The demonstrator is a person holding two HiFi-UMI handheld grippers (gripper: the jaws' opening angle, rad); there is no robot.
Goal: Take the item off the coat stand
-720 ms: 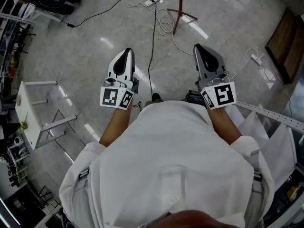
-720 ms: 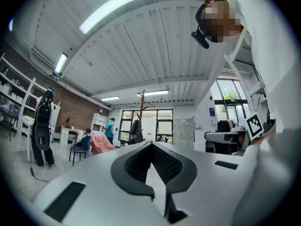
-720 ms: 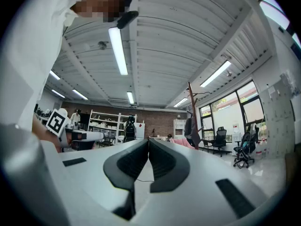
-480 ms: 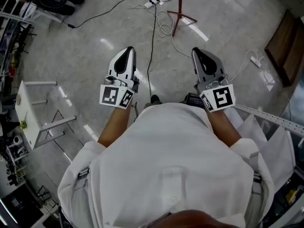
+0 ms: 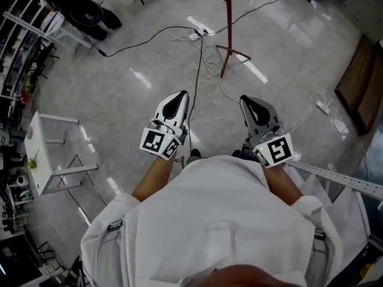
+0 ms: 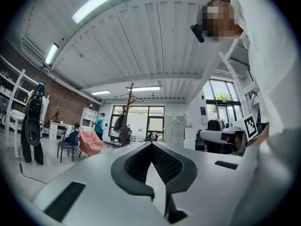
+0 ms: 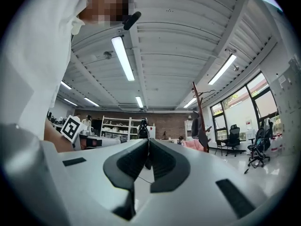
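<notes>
Leaves a white table [image 5: 36, 154] well to the left of the left gripper [image 5: 178, 95]. Holds it and the right gripper [image 5: 246, 102] side by side above the floor [image 5: 119, 70], each pair of jaws pressed together on nothing. Finds the coat stand [image 5: 228, 17] well ahead, between the 2 tips and nearer the right one, a dark item [image 6: 120, 122] hanging on it, cables [image 5: 197, 46] near its base.
</notes>
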